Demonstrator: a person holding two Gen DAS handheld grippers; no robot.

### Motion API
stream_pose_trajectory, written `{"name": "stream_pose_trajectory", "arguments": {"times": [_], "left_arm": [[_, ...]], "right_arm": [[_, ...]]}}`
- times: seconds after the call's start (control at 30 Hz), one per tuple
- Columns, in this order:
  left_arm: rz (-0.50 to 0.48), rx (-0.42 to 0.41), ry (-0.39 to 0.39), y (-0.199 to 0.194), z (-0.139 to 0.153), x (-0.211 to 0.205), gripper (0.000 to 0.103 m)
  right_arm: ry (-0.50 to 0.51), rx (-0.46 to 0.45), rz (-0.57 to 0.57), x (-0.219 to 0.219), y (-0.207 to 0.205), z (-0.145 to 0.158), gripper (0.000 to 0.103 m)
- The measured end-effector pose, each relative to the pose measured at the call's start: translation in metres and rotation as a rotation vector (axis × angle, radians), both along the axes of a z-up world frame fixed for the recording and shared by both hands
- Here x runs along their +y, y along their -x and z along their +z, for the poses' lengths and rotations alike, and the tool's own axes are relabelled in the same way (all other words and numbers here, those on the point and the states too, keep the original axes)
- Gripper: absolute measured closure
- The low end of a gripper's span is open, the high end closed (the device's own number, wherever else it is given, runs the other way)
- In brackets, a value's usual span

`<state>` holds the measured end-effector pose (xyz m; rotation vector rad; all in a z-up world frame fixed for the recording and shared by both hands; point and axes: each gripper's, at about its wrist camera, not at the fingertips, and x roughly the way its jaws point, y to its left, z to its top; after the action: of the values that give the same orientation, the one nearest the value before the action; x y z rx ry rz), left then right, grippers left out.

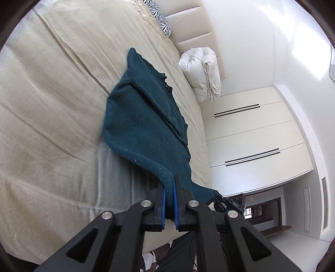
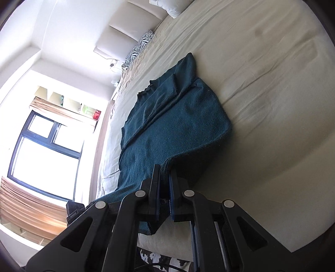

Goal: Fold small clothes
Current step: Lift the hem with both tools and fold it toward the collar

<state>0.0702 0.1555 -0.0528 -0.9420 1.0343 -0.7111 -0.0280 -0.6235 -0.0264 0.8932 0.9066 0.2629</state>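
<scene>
A dark teal knitted sweater lies on the beige bed, its sleeves folded over the body. My left gripper is shut on the sweater's bottom hem at one corner and lifts it a little off the sheet. My right gripper is shut on the hem at the other corner of the same sweater. The hem hangs stretched between the two grippers. The right gripper shows at the lower right of the left wrist view, and the left gripper's body at the lower left of the right wrist view.
A rolled white duvet lies at the head of the bed by the padded headboard. A zebra-print pillow sits there too. White wardrobe doors stand beside the bed. A window is on the other side.
</scene>
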Motion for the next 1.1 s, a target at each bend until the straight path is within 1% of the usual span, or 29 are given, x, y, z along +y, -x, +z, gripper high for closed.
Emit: {"name": "stream_pose_trajectory", "arguments": {"times": [0.23,0.53,0.8,1.1], "left_arm": [[0.012,-0.002,0.020,-0.007,0.002,0.002,0.095],[0.022,-0.001,0.032,-0.009,0.002,0.004,0.095],[0.027,-0.002,0.047,-0.012,0.003,0.005,0.095],[0.032,-0.002,0.053,-0.015,0.004,0.006,0.095]], "right_arm": [[-0.011,-0.026,-0.021,-0.003,-0.011,0.008,0.097],[-0.020,-0.043,-0.043,-0.004,-0.011,0.010,0.097],[0.000,-0.048,-0.053,-0.004,-0.012,0.013,0.097],[-0.003,-0.049,-0.059,-0.004,-0.014,0.013,0.097]]}}
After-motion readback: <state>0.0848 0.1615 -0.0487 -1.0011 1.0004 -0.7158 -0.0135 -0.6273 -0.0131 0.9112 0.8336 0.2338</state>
